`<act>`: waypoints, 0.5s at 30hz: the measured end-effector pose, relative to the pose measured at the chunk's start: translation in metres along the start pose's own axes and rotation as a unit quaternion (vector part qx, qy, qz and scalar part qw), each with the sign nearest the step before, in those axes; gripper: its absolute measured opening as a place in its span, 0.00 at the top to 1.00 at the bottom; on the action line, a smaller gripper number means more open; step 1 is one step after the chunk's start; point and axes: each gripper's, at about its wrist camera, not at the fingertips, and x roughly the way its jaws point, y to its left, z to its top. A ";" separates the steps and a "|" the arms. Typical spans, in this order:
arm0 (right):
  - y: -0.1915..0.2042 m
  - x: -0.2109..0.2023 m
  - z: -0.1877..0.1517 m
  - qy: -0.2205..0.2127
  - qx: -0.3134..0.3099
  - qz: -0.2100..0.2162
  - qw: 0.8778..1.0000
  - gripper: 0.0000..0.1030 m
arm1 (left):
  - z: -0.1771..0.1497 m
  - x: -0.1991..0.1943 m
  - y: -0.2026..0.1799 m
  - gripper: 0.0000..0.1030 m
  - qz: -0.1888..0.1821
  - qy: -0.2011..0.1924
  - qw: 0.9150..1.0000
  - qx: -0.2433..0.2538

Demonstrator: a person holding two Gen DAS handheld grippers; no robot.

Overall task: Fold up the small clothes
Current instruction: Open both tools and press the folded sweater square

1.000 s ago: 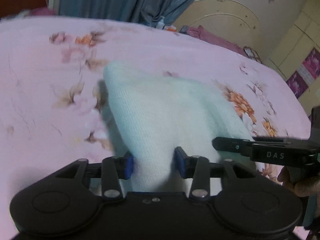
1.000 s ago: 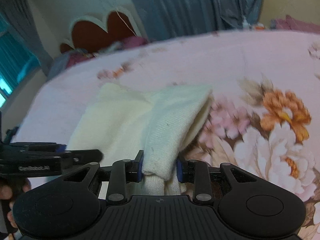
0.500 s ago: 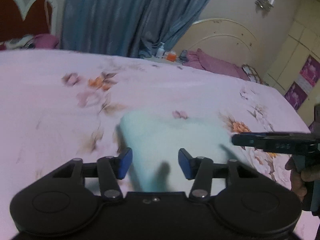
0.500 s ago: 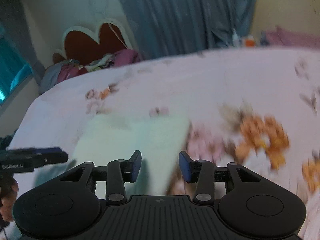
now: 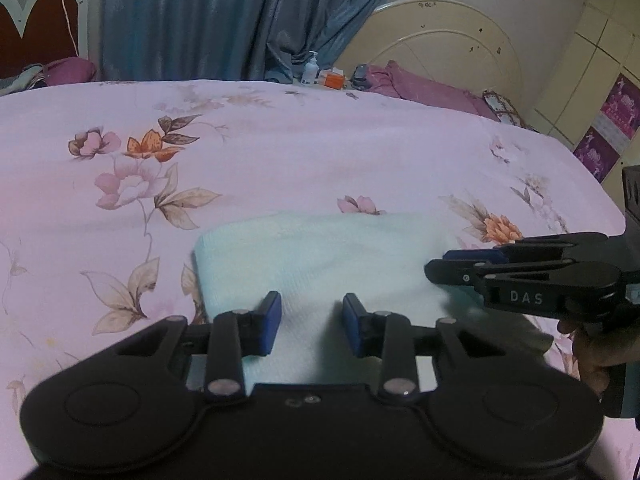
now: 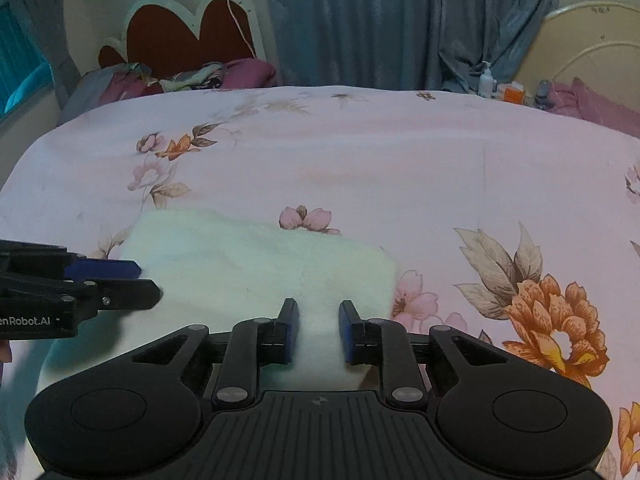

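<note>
The pale knit garment [image 5: 320, 256] is lying folded on the floral bedsheet [image 5: 280, 152], low in the frame's centre. The left gripper [image 5: 312, 320] and right gripper [image 6: 319, 326] are hovering over its near edge, jaws just closing yet apart, seemingly gripping nothing.

Bedroom in a home. You work at a bed under a pink floral bedspread [image 5: 320, 152]. At upper left, a heart-topped red headboard [image 6: 188, 36]; across the top, blue curtains [image 5: 224, 20]; at upper right, a cream arched bed frame [image 5: 448, 48], lotion bottle [image 5: 310, 70], and purple bedding [image 5: 424, 90].
</note>
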 end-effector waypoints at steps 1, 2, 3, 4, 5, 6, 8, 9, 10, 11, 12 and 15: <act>0.000 0.000 0.001 0.001 0.000 0.000 1.000 0.80 | 0.002 0.001 0.000 0.67 0.003 0.001 1.000 0.001; 0.001 -0.001 0.001 0.001 0.002 -0.001 1.000 0.80 | 0.003 -0.001 -0.002 0.67 0.008 0.002 1.000 0.004; 0.001 -0.004 0.001 0.001 0.006 -0.003 1.000 0.80 | 0.005 -0.005 -0.005 0.69 0.016 0.003 1.000 0.006; 0.004 -0.012 0.003 -0.004 0.009 -0.002 1.000 0.80 | 0.007 -0.015 -0.010 0.70 0.022 -0.002 1.000 0.011; 0.006 -0.023 0.003 -0.014 0.011 0.006 1.000 0.80 | 0.006 -0.026 -0.014 0.70 0.020 -0.011 1.000 0.016; 0.009 -0.037 0.001 -0.027 0.011 0.017 0.999 0.80 | 0.004 -0.038 -0.018 0.70 0.015 -0.023 0.999 0.019; 0.018 -0.057 -0.007 -0.037 -0.002 0.032 0.999 0.80 | -0.003 -0.054 -0.026 0.70 0.014 -0.029 0.999 0.027; 0.023 -0.064 -0.013 -0.035 -0.014 0.034 0.999 0.80 | -0.008 -0.058 -0.030 0.70 0.016 -0.026 0.999 0.034; 0.027 -0.069 -0.020 -0.032 -0.023 0.035 0.999 0.80 | -0.013 -0.061 -0.034 0.70 0.019 -0.024 0.999 0.040; 0.030 -0.071 -0.026 -0.027 -0.030 0.037 0.999 0.80 | -0.017 -0.061 -0.038 0.70 0.021 -0.020 0.998 0.047; 0.032 -0.071 -0.034 -0.018 -0.037 0.036 0.998 0.80 | -0.023 -0.060 -0.042 0.70 0.023 -0.016 0.998 0.055; 0.035 -0.065 -0.049 -0.003 -0.056 0.015 0.998 0.80 | -0.040 -0.049 -0.046 0.70 0.031 0.005 0.998 0.062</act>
